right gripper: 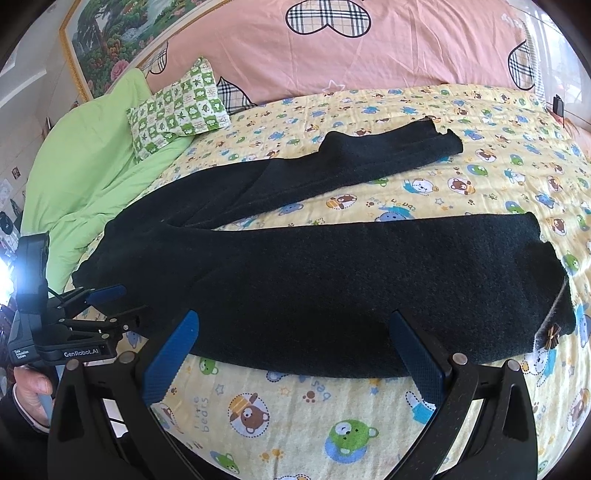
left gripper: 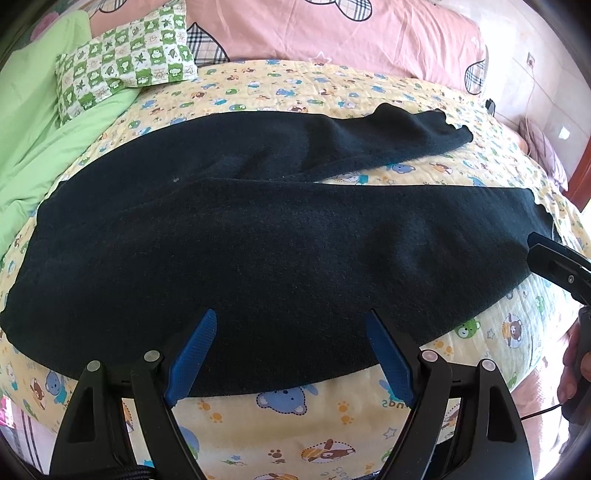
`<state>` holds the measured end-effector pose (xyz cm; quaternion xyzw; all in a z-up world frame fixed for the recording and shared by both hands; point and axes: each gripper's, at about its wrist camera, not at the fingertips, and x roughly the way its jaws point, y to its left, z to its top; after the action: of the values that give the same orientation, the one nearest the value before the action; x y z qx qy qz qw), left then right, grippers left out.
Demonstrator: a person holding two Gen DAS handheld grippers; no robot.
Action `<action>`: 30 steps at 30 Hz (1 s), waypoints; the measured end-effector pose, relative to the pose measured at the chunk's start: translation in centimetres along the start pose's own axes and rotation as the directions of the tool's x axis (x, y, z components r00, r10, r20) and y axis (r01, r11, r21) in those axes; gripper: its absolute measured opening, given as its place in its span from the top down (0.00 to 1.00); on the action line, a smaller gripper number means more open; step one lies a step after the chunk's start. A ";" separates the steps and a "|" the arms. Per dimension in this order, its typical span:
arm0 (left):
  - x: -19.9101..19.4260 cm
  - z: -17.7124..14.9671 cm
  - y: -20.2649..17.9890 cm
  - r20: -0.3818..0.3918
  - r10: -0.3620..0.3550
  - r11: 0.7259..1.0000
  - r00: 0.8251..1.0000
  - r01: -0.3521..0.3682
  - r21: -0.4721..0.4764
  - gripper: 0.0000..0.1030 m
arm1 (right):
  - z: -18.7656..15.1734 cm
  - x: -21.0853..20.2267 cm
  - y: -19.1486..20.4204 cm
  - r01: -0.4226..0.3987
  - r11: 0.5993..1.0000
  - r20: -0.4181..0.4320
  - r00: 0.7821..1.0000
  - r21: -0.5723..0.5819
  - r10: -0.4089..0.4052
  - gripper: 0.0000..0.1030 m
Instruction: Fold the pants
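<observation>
Lying flat across the bed (left gripper: 288, 413), the black pants (left gripper: 258, 251) spread over a yellow sheet printed with cartoon bears, waist toward 9 o'clock and both legs running toward 3 o'clock, parted in a narrow V. The left tongs (left gripper: 290, 325) hover with their blue fingers (left gripper: 192, 360) spread wide over the near edge of the nearer leg, holding nothing. The right tongs (right gripper: 293, 326) are likewise spread wide above the near edge of that leg, empty.

Only the right wrist view shows a small brown bow (right gripper: 293, 338) at the nearer cuff, at about 4 o'clock, and a framed landscape picture (right gripper: 122, 33) on the wall at 11 o'clock. It also shows the left tongs from the side at 8 o'clock, with the person's left hand (right gripper: 33, 391) gripping the handle below them. The left wrist view, in turn, catches the right tongs at 3 o'clock touching the nearer cuff.

Both views show a green checked pillow (left gripper: 125, 66) at 11 o'clock resting on a light green quilt (left gripper: 33, 122), and a pink quilt (left gripper: 332, 33) with plaid hearts along the far side.
</observation>
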<state>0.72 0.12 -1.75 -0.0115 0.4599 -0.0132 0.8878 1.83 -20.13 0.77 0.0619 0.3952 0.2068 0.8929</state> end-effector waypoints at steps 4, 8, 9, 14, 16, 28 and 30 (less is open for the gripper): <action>0.0 0.0 0.0 0.000 -0.009 1.000 1.000 0.009 0.000 0.19 | 0.1 0.0 0.3 -0.010 1.000 0.002 1.000 0.000 0.010 0.00; -0.1 0.2 0.0 0.003 -0.031 1.000 1.000 0.031 -0.001 0.19 | 0.2 0.0 0.3 -0.009 1.000 0.010 1.000 -0.006 0.009 0.00; -0.1 0.2 -0.1 0.005 -0.032 0.999 0.999 0.032 0.000 0.19 | 0.3 0.0 0.2 -0.010 1.000 0.011 1.000 -0.002 0.010 0.00; -0.1 0.5 -0.2 0.002 -0.048 0.999 0.999 0.048 0.004 0.19 | 0.6 -0.4 -0.2 -0.019 1.000 0.023 1.000 0.011 0.019 0.00; -0.1 0.6 -0.3 0.001 -0.057 0.998 0.998 0.057 0.007 0.19 | 0.7 -0.5 -0.4 -0.026 1.000 0.027 0.999 0.018 0.025 0.00; 0.6 1.3 -0.3 -0.015 -0.091 0.996 0.996 0.091 0.009 0.19 | 1.4 -0.3 -1.4 -0.027 0.999 0.030 0.999 0.037 0.026 0.00; 0.7 1.6 -0.2 -0.014 -0.090 0.996 0.996 0.090 0.013 0.19 | 1.7 -0.3 -1.5 -0.024 0.999 0.031 0.999 0.039 0.022 0.00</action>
<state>2.40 -0.12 -1.40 -0.0262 0.4646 -0.0563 0.8833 3.40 -21.57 1.70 0.0871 0.3849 0.2083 0.8949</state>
